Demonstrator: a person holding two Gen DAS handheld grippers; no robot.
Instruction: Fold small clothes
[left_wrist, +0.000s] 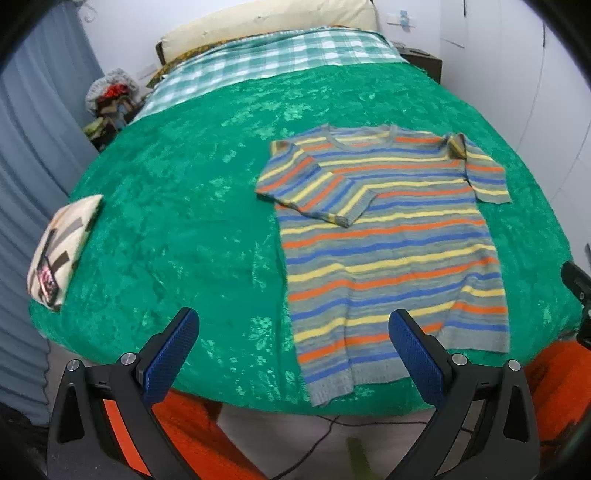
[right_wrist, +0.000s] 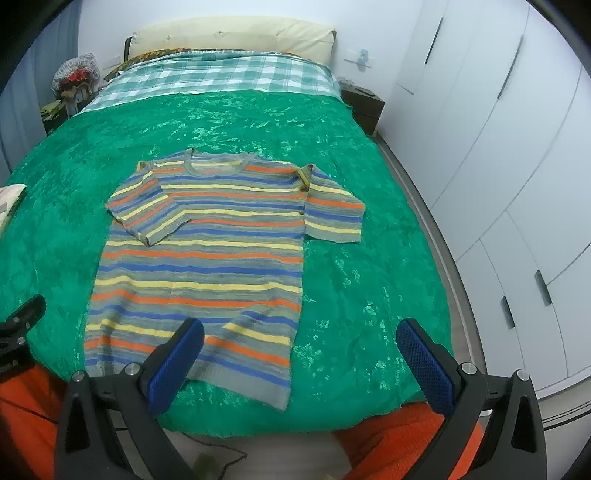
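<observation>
Both tongs, the left gripper (left_wrist: 293, 328) and right gripper (right_wrist: 300, 338), are held spread wide, grasping nothing. Ahead of them a striped knit sweater (right_wrist: 199, 254) is laid flat, one sleeve folded across its chest.

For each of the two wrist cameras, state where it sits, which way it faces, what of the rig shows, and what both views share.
Left wrist: on the left gripper, looking down over the bed's foot; striped sweater right of centre, cushion at left; blue fingers spread open.
Right wrist: on the right gripper, same tilt; sweater left of centre, wardrobe at right; fingers open.
Shared: sweater, green bedspread, checked sheet, pillow.
</observation>
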